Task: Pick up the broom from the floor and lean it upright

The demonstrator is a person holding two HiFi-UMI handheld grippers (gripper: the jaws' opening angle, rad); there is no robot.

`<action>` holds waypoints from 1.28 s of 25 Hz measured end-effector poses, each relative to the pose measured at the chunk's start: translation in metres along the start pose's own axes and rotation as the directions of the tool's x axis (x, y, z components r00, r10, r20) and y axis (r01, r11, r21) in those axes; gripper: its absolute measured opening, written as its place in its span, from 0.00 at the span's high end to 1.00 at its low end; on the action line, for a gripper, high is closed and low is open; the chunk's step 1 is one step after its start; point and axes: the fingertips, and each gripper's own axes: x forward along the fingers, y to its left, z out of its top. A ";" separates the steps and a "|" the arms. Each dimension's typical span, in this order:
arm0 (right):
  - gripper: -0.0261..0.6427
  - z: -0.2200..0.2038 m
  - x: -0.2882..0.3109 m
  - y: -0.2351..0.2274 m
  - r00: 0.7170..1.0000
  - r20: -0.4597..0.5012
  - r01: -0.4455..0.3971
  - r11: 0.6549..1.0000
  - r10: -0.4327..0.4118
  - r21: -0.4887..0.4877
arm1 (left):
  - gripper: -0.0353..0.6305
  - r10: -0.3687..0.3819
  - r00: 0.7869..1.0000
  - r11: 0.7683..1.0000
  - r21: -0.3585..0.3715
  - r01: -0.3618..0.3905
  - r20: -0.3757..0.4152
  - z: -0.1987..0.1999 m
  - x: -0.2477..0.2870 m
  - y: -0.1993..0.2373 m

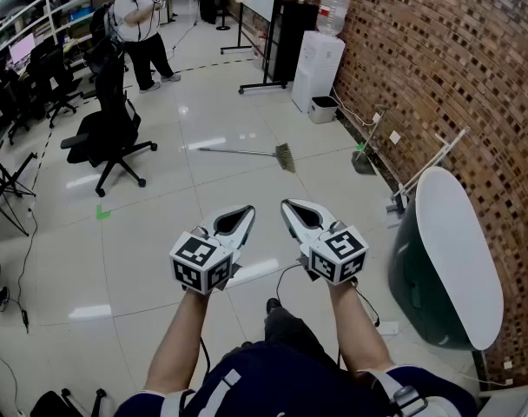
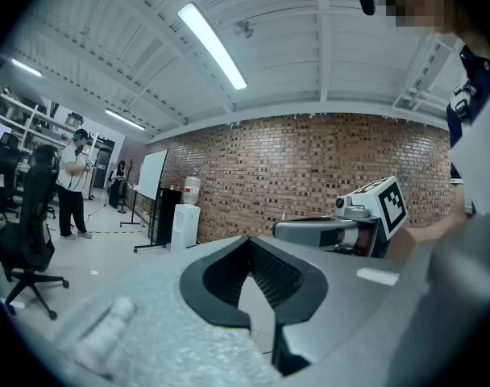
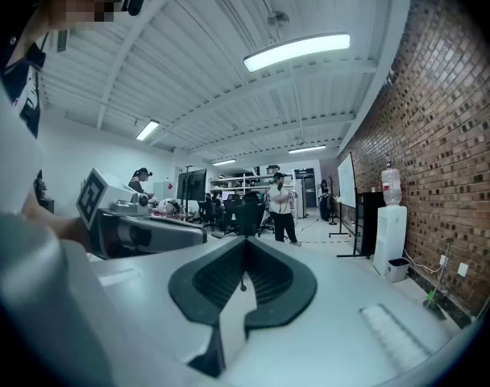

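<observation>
Broom [image 1: 284, 156] lies flat on the floor in front of the water cooler [image 1: 318, 68]. We hold the left gripper [image 1: 244, 212] and right gripper [image 1: 290, 205] farther from the cooler, jaws closed, empty.

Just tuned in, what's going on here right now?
A person holds the left gripper and the right gripper out in front, side by side, both shut and empty. The broom lies flat on the floor some way ahead of them, its handle pointing toward the office chair and its bristles toward the brick wall. Neither gripper is near it, so the pickup has not yet begun.
</observation>
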 end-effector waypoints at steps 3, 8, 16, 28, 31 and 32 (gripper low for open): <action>0.95 -0.002 0.012 -0.011 1.000 -0.006 -0.005 1.000 0.005 0.007 | 0.95 0.002 1.000 1.000 -0.001 -0.002 -0.007 -0.001 0.012 0.013; 0.95 -0.013 0.039 -0.046 1.000 -0.020 -0.011 1.000 0.012 0.025 | 0.94 0.013 1.000 1.000 -0.007 -0.013 -0.019 -0.005 0.049 0.042; 0.95 -0.023 0.093 -0.142 1.000 0.003 -0.027 0.995 0.026 0.098 | 0.95 0.027 0.998 1.000 0.002 -0.027 -0.063 -0.008 0.143 0.097; 0.95 -0.005 0.172 -0.243 0.996 -0.001 -0.086 0.991 0.086 0.101 | 0.95 0.077 0.994 0.997 -0.023 -0.079 -0.078 0.022 0.242 0.175; 0.95 -0.007 0.195 -0.263 0.996 -0.008 -0.085 0.991 0.086 0.101 | 0.94 0.081 0.994 0.996 -0.021 -0.083 -0.077 0.023 0.261 0.199; 0.95 -0.008 0.205 -0.267 0.996 -0.013 -0.085 0.991 0.087 0.100 | 0.94 0.082 0.993 0.996 -0.021 -0.084 -0.082 0.020 0.265 0.208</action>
